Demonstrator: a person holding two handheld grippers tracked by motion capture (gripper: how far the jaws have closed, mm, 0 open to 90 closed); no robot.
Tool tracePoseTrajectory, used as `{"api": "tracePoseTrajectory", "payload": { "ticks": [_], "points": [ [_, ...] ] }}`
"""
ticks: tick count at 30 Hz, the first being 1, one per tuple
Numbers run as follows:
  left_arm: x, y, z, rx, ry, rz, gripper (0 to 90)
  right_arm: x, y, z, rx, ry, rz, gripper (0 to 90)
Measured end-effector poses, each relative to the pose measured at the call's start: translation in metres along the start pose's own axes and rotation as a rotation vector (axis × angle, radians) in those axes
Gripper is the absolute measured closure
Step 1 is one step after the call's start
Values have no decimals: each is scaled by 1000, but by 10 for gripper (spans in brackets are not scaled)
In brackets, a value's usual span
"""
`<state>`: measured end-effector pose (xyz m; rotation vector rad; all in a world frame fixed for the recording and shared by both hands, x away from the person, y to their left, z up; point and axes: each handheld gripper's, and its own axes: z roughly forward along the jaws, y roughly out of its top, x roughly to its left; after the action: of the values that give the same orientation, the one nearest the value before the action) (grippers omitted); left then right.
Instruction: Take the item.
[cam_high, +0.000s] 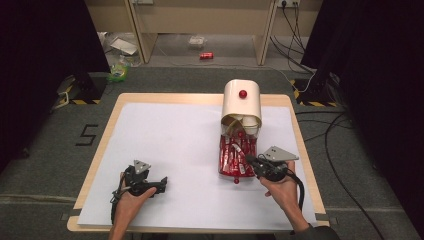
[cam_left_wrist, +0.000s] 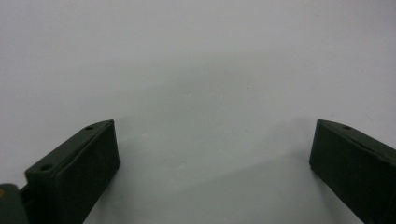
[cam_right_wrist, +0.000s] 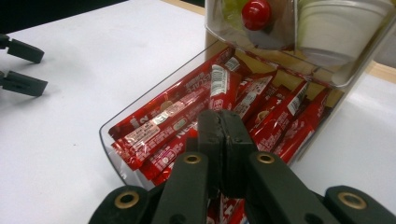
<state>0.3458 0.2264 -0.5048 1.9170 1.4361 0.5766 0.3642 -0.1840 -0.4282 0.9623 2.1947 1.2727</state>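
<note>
A cream dispenser box with a red knob stands at the table's far right. Its clear drawer is pulled out toward me and holds several red sachets. My right gripper is over the drawer's near end with its jaws pressed together. In the right gripper view the gripper pinches the near end of one red sachet, which runs straight away from the tips. My left gripper rests open on the white sheet at the near left, and nothing lies between its jaws.
A white sheet covers the wooden table. White cups sit in the clear compartment above the drawer. A red knob marks the drawer's front. Cables and a red can lie on the floor beyond the table.
</note>
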Motion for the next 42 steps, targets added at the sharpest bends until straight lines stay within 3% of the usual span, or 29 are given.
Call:
{"api": "tracePoseTrajectory", "payload": {
  "ticks": [15, 24, 36, 42],
  "points": [
    [0, 0, 0, -1, 0, -1, 9, -10, -16, -43, -65, -33, 44, 887],
    [0, 0, 0, -1, 1, -1, 8, -29, -35, -66, -70, -105, 80, 887],
    [0, 0, 0, -2, -1, -2, 9, -49, -51, -73, -46, -185, 101, 886],
    [0, 0, 0, -1, 0, -1, 10, -55, -58, -69, -19, -192, 116, 885]
  ]
}}
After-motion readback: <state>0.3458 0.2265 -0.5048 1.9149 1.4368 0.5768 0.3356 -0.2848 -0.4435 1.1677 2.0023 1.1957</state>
